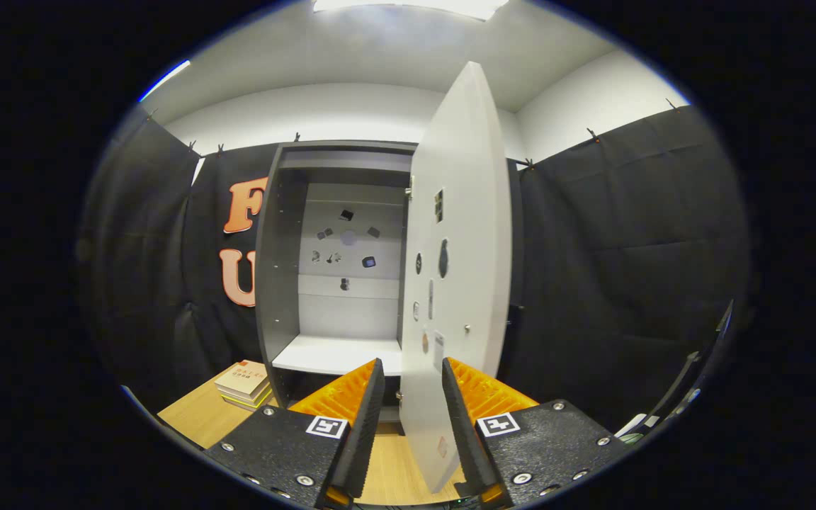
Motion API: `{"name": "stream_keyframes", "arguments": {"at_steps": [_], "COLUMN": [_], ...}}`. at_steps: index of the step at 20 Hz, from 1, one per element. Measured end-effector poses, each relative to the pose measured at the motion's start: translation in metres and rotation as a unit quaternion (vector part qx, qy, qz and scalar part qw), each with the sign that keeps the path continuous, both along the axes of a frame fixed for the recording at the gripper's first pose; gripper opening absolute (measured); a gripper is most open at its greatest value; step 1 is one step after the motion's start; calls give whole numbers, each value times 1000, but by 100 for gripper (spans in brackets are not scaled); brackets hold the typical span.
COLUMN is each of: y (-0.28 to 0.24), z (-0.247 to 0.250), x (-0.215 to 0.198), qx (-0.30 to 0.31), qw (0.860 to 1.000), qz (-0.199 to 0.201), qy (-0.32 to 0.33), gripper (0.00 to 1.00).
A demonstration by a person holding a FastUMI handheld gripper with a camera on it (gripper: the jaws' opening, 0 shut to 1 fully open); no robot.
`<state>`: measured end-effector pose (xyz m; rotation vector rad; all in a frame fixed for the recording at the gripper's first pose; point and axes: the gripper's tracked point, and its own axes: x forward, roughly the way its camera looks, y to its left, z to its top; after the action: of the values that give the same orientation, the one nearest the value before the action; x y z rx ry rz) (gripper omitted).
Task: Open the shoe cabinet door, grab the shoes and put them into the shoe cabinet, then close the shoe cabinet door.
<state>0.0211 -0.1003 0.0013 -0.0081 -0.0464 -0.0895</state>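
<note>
Your gripper (413,397) has its fingers spread apart, and the free edge of the tall pale-grey cabinet door (459,234) runs down through the gap between them. Neither finger looks pressed against the panel, so you seem to be guiding or straddling the edge, not clamping it; whether one finger brushes the door cannot be told.

The door stands swung well out from the dark-grey shoe cabinet (277,269), almost edge-on to you, which is why it looks so narrow. That leaves the opening clear: you can see straight in to the white shelf (337,354) and the pale back panel (351,304), which carries a few small dark stickers or marks. So the opening step looks about done.

The shoes cannot be pointed out from here; you will likely have to turn away from the cabinet to find them.

Beside the cabinet's foot, a small stack of books (244,386) lies on the light wooden floor (192,418), just beyond the left finger. It is near the opening, so it could catch a low approach. The door itself is the main obstacle: it sits between your fingers, so draw back clear of it before swinging round.
</note>
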Motion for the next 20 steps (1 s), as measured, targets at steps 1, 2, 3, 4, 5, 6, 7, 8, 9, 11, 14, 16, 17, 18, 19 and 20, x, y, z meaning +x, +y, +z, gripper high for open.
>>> {"name": "stream_keyframes", "arguments": {"at_steps": [1, 2, 3, 4, 5, 6, 7, 8, 9, 11, 14, 16, 17, 18, 19, 20], "y": [11, 23, 30, 41, 52, 63, 71, 78, 84, 98, 114, 121, 125, 130, 133, 136], "z": [-3, -10, -16, -23, -30, -42, -55, -68, -81, -108, -151, -180, -192, -205, -219, -234], "x": [2, 7, 10, 14, 16, 20, 21, 26, 28, 32, 42, 46, 47, 51, 53, 58], "qx": [-4, -10, -20, -25, -20, -14, -8, -7, -3, 1, 5, 9, 14, 19, 21, 22], "qw": [1000, 1000, 1000, 999, 999, 998, 997, 997, 996, 993, 989, 986, 984, 981, 979, 977], "qz": [7, 12, 14, 21, 34, 44, 50, 53, 57, 66, 73, 77, 80, 83, 86, 86], "qy": [4, 10, 14, 18, 26, 38, 50, 62, 73, 96, 127, 151, 160, 171, 182, 193], "gripper": [53, 53, 54, 54, 54, 54, 54, 54, 54, 54, 54, 55, 54, 54, 54, 54]}}
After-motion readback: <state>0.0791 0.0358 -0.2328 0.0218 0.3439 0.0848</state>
